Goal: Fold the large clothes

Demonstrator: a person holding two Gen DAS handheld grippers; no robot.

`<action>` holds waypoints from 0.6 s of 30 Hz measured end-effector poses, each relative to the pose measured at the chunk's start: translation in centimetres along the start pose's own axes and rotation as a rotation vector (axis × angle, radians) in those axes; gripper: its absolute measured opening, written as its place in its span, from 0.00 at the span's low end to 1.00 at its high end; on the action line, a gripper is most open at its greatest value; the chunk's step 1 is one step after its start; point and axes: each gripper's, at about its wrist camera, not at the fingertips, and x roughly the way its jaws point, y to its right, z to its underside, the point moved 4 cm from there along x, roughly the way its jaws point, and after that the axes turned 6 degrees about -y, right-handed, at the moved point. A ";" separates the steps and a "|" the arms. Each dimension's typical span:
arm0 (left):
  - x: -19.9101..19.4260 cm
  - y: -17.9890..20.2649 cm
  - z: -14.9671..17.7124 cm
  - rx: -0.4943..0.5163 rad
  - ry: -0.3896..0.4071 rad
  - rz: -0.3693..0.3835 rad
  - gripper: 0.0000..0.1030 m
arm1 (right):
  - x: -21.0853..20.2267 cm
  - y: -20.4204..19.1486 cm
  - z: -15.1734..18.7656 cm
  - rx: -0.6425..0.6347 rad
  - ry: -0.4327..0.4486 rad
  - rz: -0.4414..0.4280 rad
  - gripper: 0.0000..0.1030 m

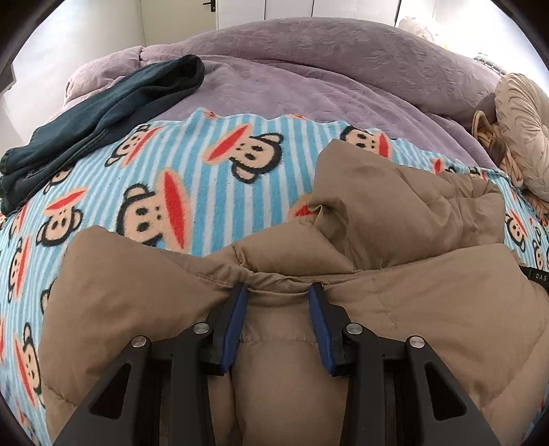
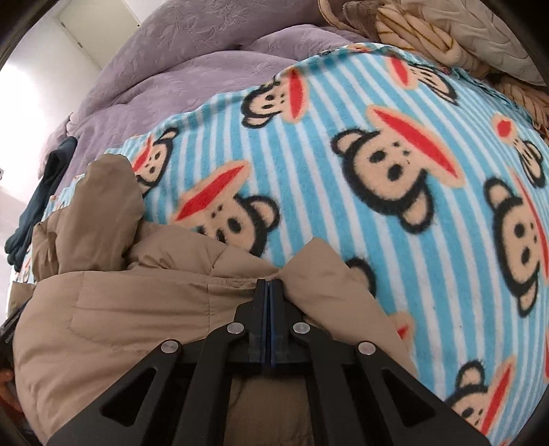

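a tan padded jacket [image 1: 394,219] lies bunched on a blue-and-white striped fleece blanket [image 1: 192,161] printed with cartoon monkey faces, spread over a bed with a mauve quilted cover [image 1: 308,68]. the left tool [image 1: 278,291] points steeply down at the jacket's near edge, and its blue-padded fingers [image 1: 236,319] stand partly apart with a thick puffy fold of the jacket filling the gap between them, the pads pressing on it from both sides. the right tool [image 2: 269,284] is closed tight, its two pads meeting at a thin line, with its tips at a seam of the jacket [image 2: 137,308]; whether any cloth is pinched between them cannot be told. a folded dark teal garment [image 1: 103,113] lies at the far left edge of the blanket, partly on the mauve cover. a beige quilted cushion [image 1: 525,130] and a cream bundle with dark stripes [image 2: 411,31] sit at the far right side of the bed, just beyond the blanket.
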 end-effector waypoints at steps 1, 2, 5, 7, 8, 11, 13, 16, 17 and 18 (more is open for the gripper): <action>-0.3 0.0 -0.1 -0.004 -0.009 0.001 0.40 | -0.1 -0.1 0.0 -0.003 0.000 0.004 0.00; -0.9 -0.2 -0.2 -0.012 -0.019 0.006 0.40 | -0.2 -0.1 -0.1 -0.007 -0.004 0.011 0.00; -3.9 -1.1 -0.3 -0.030 0.002 0.006 0.40 | -1.1 -0.5 -0.7 0.002 -0.032 0.036 0.01; -6.2 -2.5 -0.2 -0.032 0.046 -0.017 0.40 | -2.9 -0.6 -0.7 0.012 -0.029 0.048 0.04; -7.0 -3.4 0.0 -0.043 0.058 -0.037 0.40 | -3.8 -0.6 -0.7 0.010 -0.014 0.054 0.04; -6.9 -6.5 0.7 -0.087 0.035 -0.089 0.40 | -6.9 0.0 0.5 0.012 0.049 0.069 0.05; -5.2 -7.7 1.3 -0.110 -0.010 -0.101 0.40 | -7.0 0.6 1.8 0.029 0.036 0.081 0.05; -2.6 -7.8 1.7 -0.093 -0.022 -0.123 0.40 | -4.7 1.9 3.1 0.054 -0.014 0.069 0.04; -2.1 -7.6 1.7 -0.094 -0.019 -0.130 0.40 | -4.1 2.1 3.0 0.061 -0.011 0.067 0.04; -1.6 -7.5 1.6 -0.104 -0.016 -0.131 0.40 | -3.6 2.2 3.0 0.062 -0.005 0.072 0.04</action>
